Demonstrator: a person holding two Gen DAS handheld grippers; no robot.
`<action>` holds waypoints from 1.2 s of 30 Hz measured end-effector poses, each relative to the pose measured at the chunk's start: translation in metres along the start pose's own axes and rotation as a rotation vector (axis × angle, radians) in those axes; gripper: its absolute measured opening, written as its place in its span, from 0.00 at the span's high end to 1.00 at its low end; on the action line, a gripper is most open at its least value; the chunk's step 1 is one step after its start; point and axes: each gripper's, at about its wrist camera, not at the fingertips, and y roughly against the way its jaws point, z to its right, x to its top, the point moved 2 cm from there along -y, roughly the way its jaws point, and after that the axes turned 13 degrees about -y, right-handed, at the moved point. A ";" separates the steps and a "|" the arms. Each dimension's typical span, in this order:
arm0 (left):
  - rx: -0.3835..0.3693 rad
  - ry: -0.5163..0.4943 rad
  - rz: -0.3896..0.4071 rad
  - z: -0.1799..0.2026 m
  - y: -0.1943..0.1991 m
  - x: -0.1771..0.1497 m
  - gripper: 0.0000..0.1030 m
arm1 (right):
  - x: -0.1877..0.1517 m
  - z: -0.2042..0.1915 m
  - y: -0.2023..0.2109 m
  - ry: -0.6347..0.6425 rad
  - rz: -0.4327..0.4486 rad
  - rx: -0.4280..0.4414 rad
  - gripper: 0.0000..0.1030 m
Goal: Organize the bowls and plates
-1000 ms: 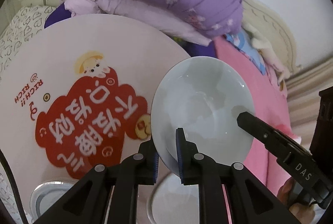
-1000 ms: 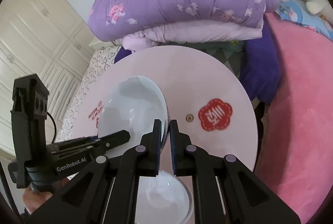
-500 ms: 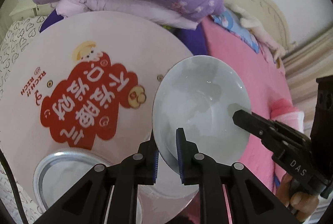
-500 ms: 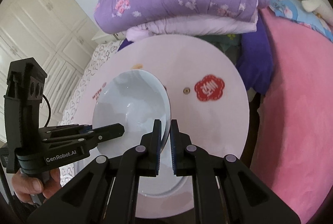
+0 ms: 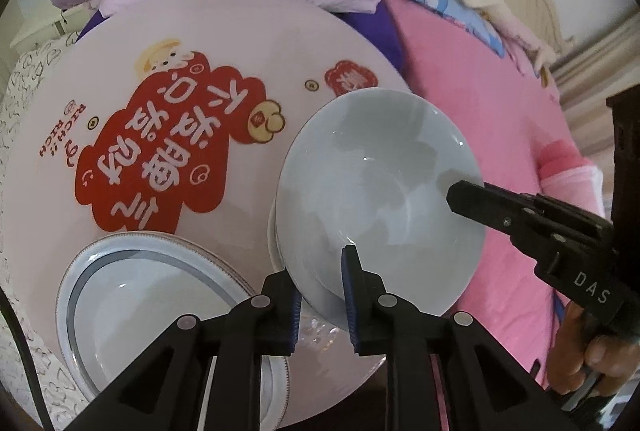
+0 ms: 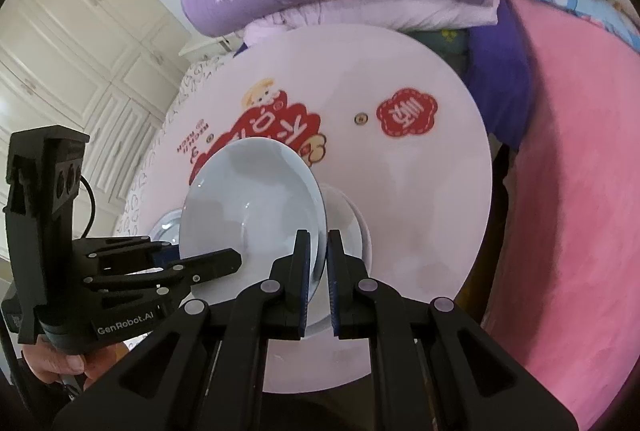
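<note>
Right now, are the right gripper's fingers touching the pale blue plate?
Touching. The right wrist view shows the right gripper with both fingers pressed onto the rim of the pale blue plate, no gap visible.

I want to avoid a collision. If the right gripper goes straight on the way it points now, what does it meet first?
Probably the white bowl on the pink round table, just beyond the pale blue plate that the right gripper clamps; depth is unclear.
</note>
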 end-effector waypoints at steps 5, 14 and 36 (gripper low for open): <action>0.022 -0.022 -0.002 0.006 0.000 -0.002 0.85 | -0.002 0.001 -0.002 -0.001 -0.011 0.004 0.92; 0.040 -0.081 -0.035 0.012 0.001 -0.002 0.82 | -0.002 0.006 -0.008 -0.006 -0.039 -0.005 0.92; -0.029 -0.064 -0.095 0.000 -0.008 0.009 0.46 | -0.009 0.010 -0.017 0.010 -0.083 -0.043 0.88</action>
